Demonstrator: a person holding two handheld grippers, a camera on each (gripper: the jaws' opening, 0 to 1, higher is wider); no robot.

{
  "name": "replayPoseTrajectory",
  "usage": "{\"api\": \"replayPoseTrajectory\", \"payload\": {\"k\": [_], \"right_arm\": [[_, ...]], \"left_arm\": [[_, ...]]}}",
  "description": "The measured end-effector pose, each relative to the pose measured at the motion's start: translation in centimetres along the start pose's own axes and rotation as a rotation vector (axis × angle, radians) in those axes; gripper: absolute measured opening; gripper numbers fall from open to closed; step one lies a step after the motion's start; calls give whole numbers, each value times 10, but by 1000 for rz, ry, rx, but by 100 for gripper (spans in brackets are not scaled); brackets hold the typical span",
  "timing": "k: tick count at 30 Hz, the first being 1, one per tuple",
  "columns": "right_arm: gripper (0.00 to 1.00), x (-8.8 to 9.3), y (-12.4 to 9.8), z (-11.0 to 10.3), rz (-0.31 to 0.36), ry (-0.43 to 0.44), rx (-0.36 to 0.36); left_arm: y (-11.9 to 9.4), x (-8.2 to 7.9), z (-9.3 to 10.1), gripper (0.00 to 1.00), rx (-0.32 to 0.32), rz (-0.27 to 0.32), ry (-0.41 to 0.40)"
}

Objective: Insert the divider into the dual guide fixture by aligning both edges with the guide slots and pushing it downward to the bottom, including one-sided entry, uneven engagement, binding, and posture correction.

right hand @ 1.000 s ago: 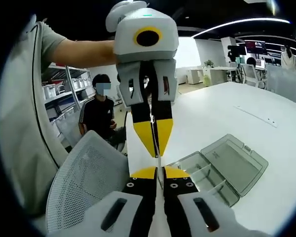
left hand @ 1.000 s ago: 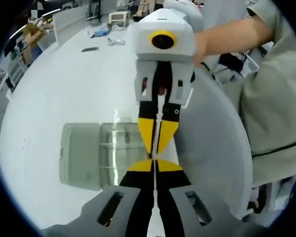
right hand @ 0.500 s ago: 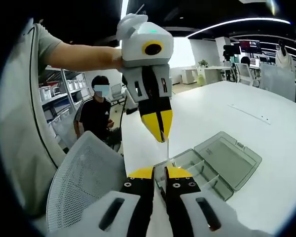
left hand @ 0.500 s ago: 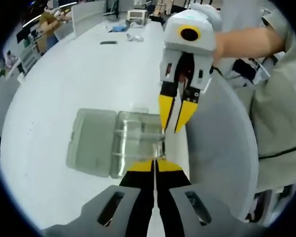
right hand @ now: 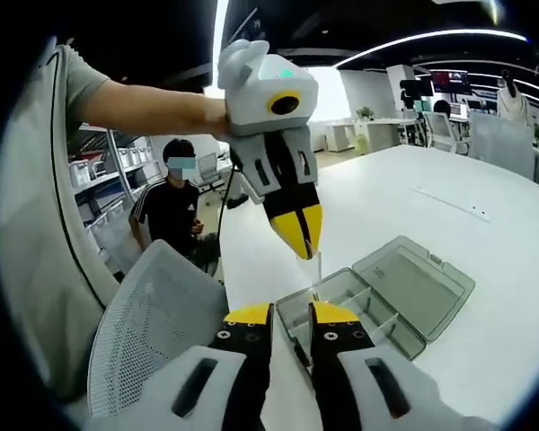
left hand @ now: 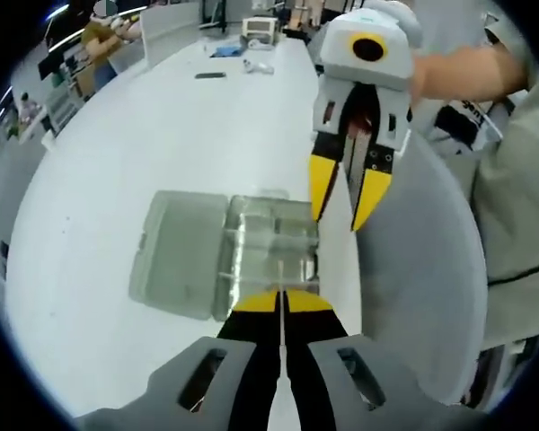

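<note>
A clear plastic box, the guide fixture (left hand: 271, 242) (right hand: 352, 308), lies on the white table (left hand: 144, 144) with its lid (left hand: 181, 265) (right hand: 422, 283) folded open. My left gripper (left hand: 282, 294) (right hand: 304, 241) is shut on a thin clear divider (left hand: 280, 274) (right hand: 317, 268), seen edge-on. The divider hangs above the box's near end. My right gripper (left hand: 346, 202) (right hand: 292, 310) stands open beside the divider, with nothing between its yellow tips. It is a little apart from the left gripper, and they point at each other.
A grey mesh chair back (right hand: 153, 332) (left hand: 413, 269) stands at the table's edge by the box. A seated person in black (right hand: 175, 206) is behind it. Small items (left hand: 251, 27) lie at the table's far end. The table (right hand: 485, 242) runs on past the lid.
The right gripper has opened, let go of the divider and drawn away. The left gripper keeps the divider and has shifted over the box.
</note>
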State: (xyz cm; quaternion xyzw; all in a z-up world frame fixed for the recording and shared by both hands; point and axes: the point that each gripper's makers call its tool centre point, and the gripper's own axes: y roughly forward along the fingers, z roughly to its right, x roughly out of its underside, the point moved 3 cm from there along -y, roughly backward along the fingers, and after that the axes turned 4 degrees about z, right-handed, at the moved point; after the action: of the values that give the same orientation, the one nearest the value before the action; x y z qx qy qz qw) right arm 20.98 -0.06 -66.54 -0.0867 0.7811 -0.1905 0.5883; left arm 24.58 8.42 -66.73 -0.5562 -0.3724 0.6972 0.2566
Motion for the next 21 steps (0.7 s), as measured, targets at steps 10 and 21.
{"api": "replayPoseTrajectory", "payload": {"k": [10, 21], "right_arm": [[22, 3, -1, 2, -26, -21, 8], [30, 5, -4, 3, -31, -15, 10]], "left_arm": [[9, 5, -4, 0, -19, 7, 33], [16, 9, -3, 0, -15, 7, 55]]}}
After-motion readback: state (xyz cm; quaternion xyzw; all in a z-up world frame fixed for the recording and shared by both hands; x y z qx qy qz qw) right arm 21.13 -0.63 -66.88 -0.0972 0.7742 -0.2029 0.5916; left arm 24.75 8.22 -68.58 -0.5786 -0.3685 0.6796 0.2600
